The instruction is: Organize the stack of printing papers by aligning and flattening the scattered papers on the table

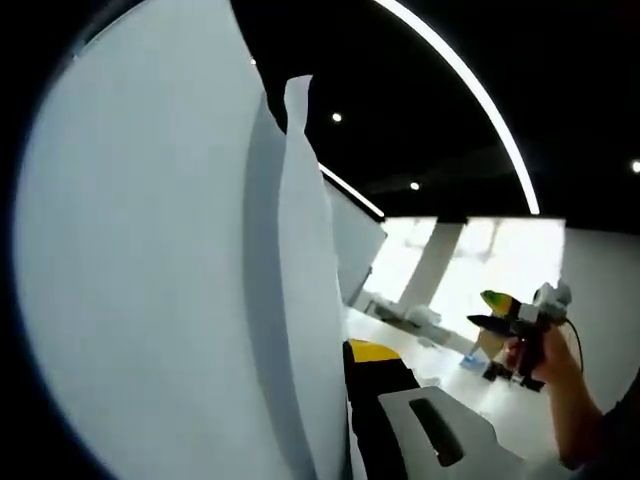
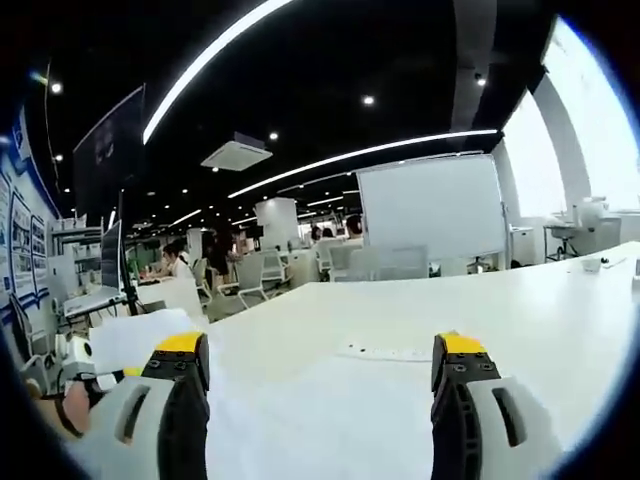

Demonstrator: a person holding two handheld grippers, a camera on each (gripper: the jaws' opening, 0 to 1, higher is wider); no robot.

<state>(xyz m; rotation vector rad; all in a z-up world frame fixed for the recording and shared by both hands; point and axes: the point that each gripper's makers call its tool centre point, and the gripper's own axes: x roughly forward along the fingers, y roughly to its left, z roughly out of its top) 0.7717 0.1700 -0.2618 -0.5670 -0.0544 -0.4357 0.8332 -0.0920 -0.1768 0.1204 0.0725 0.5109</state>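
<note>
A stack of white printing papers (image 1: 180, 280) stands upright close to the camera in the left gripper view, its edges fanned slightly apart at the top. My left gripper (image 1: 338, 365) is shut on the stack's lower edge. One yellow-tipped jaw shows to the right of the sheets; the other is hidden behind them. In the right gripper view the same papers (image 2: 140, 338) rise at the far left, beyond the white table (image 2: 400, 330). My right gripper (image 2: 320, 350) hovers over that table, open and wide, with nothing between its fingers. It also shows as the right gripper (image 1: 515, 320), held by a hand.
A faint flat sheet (image 2: 385, 352) lies on the table ahead of the right gripper. A whiteboard (image 2: 430, 205), chairs and seated people are far behind the table. Small items sit on the far tables (image 1: 420, 318).
</note>
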